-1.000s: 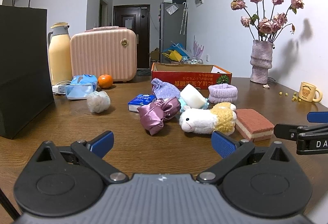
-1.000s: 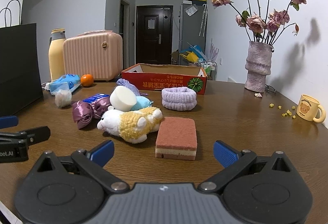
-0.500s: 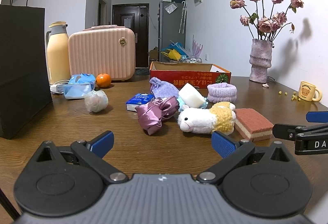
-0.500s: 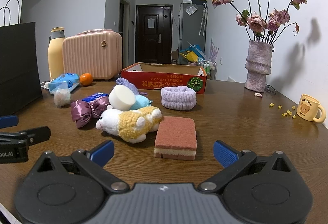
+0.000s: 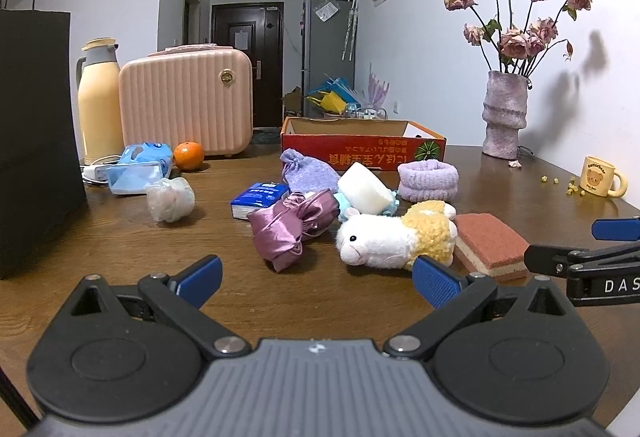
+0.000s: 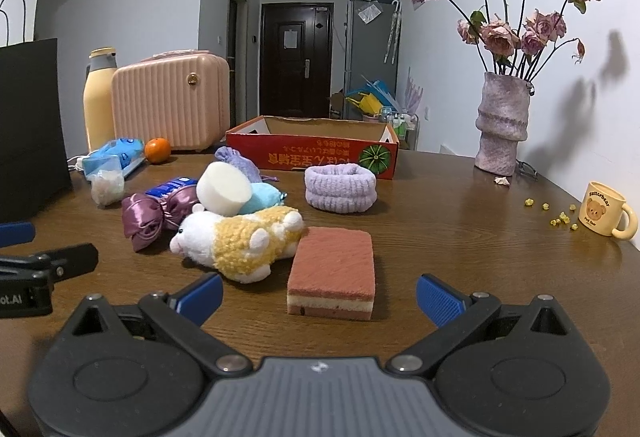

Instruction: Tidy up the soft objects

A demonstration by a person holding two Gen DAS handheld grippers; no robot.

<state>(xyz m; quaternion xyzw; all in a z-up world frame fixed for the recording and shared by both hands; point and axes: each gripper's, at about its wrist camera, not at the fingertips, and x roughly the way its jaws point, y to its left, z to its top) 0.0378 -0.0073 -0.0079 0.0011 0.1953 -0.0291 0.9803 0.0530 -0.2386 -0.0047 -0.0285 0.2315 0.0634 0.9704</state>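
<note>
Wooden table (image 5: 100,237) in a white-walled room, dark door way at the back. Far left of the frame stood a black paper bag (image 5: 36,133), then a yellow thermos (image 5: 98,101) and a pink ribbed case (image 5: 188,101) with an orange (image 5: 189,155) in front of it. My left gripper (image 5: 316,279) hung low over the near edge, jaws spread wide, holding nothing. Mid-frame was the soft pile: purple satin bow (image 5: 294,229), white foam puck (image 6: 223,189), plush sheep (image 6: 240,241), reddish sponge (image 6: 332,269) touching the sheep, lilac scrunchie (image 6: 340,189). Behind them was a red cardboard box (image 6: 312,153). My right gripper (image 6: 320,299) was wide open too, empty, sponge just ahead of it. Right side: vase of dried roses (image 6: 502,125), bear mug (image 6: 604,213).
</note>
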